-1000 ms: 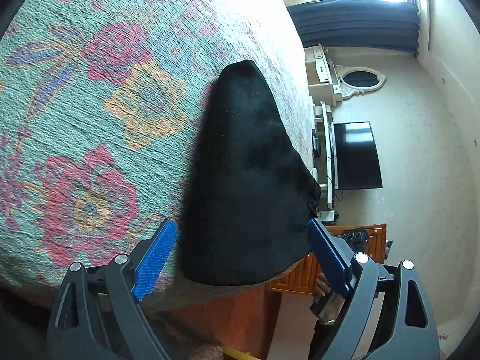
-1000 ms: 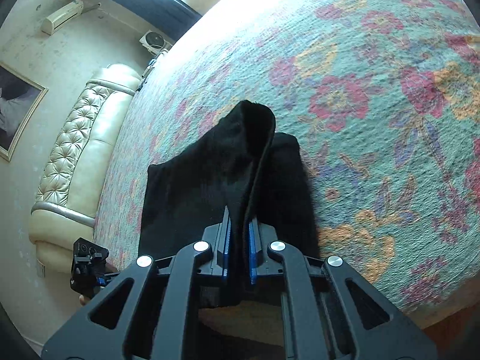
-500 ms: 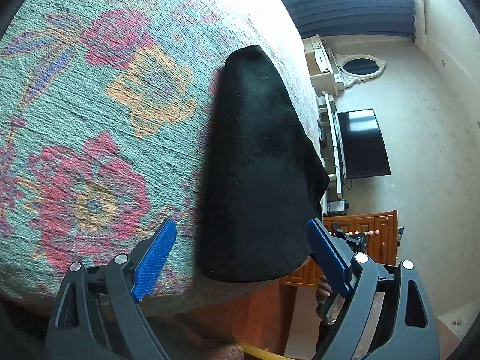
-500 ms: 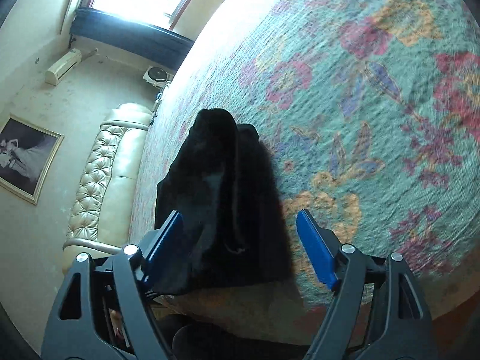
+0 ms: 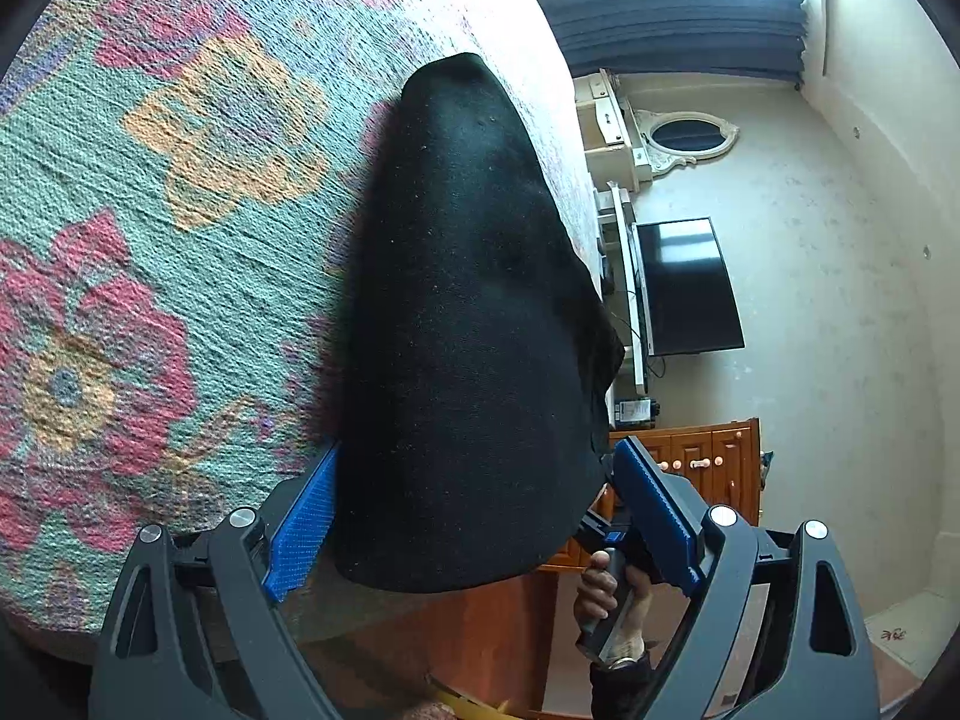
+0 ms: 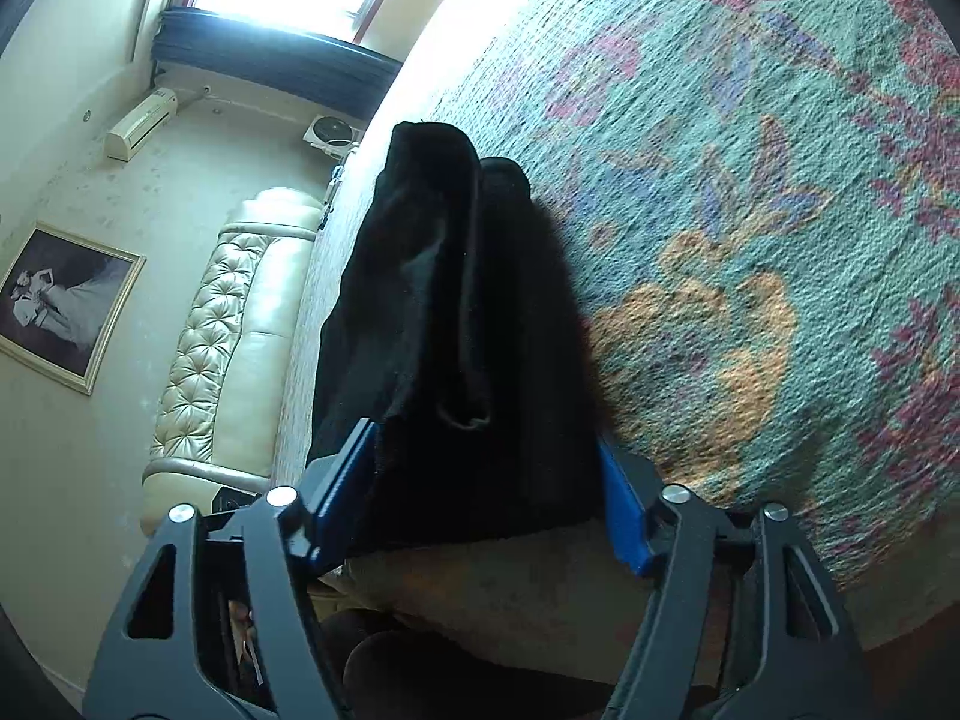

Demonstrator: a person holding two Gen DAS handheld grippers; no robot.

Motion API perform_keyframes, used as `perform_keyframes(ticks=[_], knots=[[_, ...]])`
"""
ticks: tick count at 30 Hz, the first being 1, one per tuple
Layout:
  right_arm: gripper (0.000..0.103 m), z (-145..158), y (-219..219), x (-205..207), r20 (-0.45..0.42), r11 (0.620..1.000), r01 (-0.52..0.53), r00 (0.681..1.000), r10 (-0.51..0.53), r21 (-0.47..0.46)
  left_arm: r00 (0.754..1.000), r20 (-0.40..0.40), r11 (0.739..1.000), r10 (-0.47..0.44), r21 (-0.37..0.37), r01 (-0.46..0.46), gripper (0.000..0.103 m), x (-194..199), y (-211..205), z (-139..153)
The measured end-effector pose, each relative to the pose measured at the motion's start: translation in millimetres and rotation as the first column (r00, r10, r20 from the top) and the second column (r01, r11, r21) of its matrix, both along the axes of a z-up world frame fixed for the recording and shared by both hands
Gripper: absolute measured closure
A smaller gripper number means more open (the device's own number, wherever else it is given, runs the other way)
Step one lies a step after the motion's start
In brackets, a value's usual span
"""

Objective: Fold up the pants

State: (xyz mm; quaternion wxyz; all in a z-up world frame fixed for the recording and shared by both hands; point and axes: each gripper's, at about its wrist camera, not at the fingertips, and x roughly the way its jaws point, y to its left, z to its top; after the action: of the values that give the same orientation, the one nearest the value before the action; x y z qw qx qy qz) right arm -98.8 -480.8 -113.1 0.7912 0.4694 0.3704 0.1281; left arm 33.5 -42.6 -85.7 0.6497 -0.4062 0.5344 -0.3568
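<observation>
Pants [image 6: 456,324] lie lengthwise ahead btwn both fingers: right gripper [image 6: 480,498] closing round them, left gripper [image 5: 480,516] spread.

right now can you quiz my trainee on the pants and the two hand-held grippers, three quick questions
1. True or false: the black pants lie on a floral bedspread.
2. Which sits between the pads of the left hand-held gripper? A) a pillow B) the near end of the pants C) nothing
3. What are the jaws of the right hand-held gripper doing?

Key
1. True.
2. B; its jaws stand wide, the pads not pressing.
3. Closing around the near end of the pants, which is between them, not yet pinched.
</observation>
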Motion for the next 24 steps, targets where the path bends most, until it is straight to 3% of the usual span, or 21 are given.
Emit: perform_keyframes(ticks=[2,3,4,5,13,22,24], knots=[[0.054,-2.2,0.4,-0.9,-0.003,1.0,0.001,1.0,-0.001,-0.014,1.0,-0.004,1.0,0.007,0.017,-0.007,0.021,0.3,-0.2,-2.0],[0.058,-3.7,0.9,-0.8,-0.007,1.0,0.001,1.0,-0.001,-0.017,1.0,-0.007,0.999,0.003,0.052,-0.003,0.04,0.8,0.9,-4.8],[0.061,-7.2,-2.3,-3.3,-0.004,1.0,0.002,1.0,-0.002,-0.012,1.0,-0.011,0.993,-0.013,0.12,0.014,0.051,1.5,-3.4,-7.4],[0.063,-8.4,-2.2,-3.5,0.002,1.0,0.002,1.0,-0.002,-0.004,1.0,-0.008,0.987,-0.028,0.161,0.029,0.056,1.8,-7.0,-10.0],[0.068,-24.2,-15.9,-11.7,0.02,0.999,-0.001,1.0,0.0,0.042,0.999,0.009,0.979,-0.04,0.201,0.037,0.061,1.0,-12.6,-8.0],[0.068,-24.7,-16.8,-12.5,0.02,0.999,-0.003,1.0,0.002,0.043,0.999,0.018,0.98,-0.039,0.197,0.035,0.061,-1.3,-14.8,-6.9],[0.064,-22.5,-15.4,-13.4,0.025,0.999,0.0,1.0,-0.001,0.04,0.998,0.036,0.982,-0.049,0.182,0.042,0.058,-2.7,-14.4,-4.7]])
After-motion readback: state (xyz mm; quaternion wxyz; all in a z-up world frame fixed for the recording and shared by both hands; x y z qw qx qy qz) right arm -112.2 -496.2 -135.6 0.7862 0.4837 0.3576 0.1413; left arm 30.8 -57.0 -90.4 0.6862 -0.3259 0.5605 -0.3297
